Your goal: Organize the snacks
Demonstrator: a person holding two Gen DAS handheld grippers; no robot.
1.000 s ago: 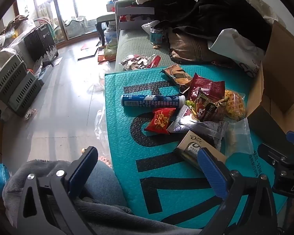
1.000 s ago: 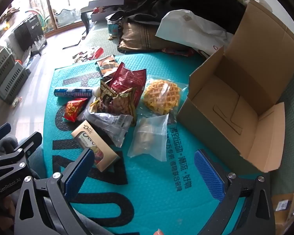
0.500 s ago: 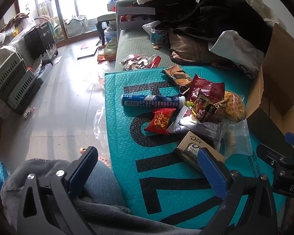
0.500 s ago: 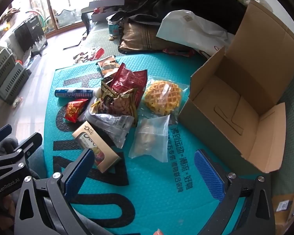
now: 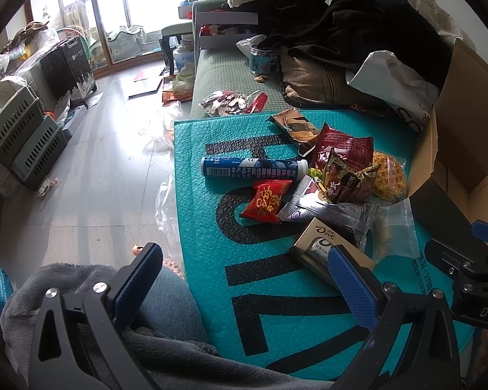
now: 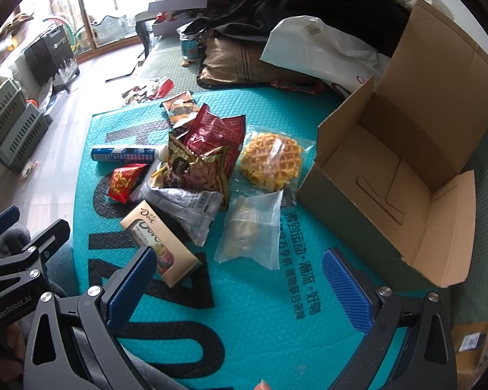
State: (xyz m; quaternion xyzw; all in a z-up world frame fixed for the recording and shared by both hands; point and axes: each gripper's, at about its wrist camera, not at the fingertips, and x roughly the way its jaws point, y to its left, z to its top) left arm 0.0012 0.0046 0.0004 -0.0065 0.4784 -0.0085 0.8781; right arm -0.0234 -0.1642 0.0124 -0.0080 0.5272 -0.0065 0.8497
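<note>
A heap of snacks lies on a teal mat (image 6: 263,295): a blue tube (image 6: 123,154), a small red packet (image 6: 123,183), a dark red bag (image 6: 216,130), a silver pouch (image 6: 192,206), a Dove chocolate box (image 6: 161,243), a bagged waffle (image 6: 271,161) and a clear zip bag (image 6: 252,227). An open cardboard box (image 6: 393,175) stands empty to their right. My right gripper (image 6: 240,287) hovers open near the mat's front, its left finger by the Dove box. My left gripper (image 5: 244,279) is open too, low at the mat's left front; the Dove box (image 5: 322,243) lies by its right finger.
Piled dark clothes (image 6: 302,3), a white plastic bag (image 6: 322,52) and a tin (image 6: 190,47) crowd the sofa behind the mat. Grey fleece (image 5: 81,286) covers the person's lap below the left gripper. Crates (image 5: 19,136) and a black case (image 5: 66,65) stand on the floor at left.
Both views have shifted only slightly; the right gripper has edged a little toward the snack heap. Nothing was taken hold of or let go.
</note>
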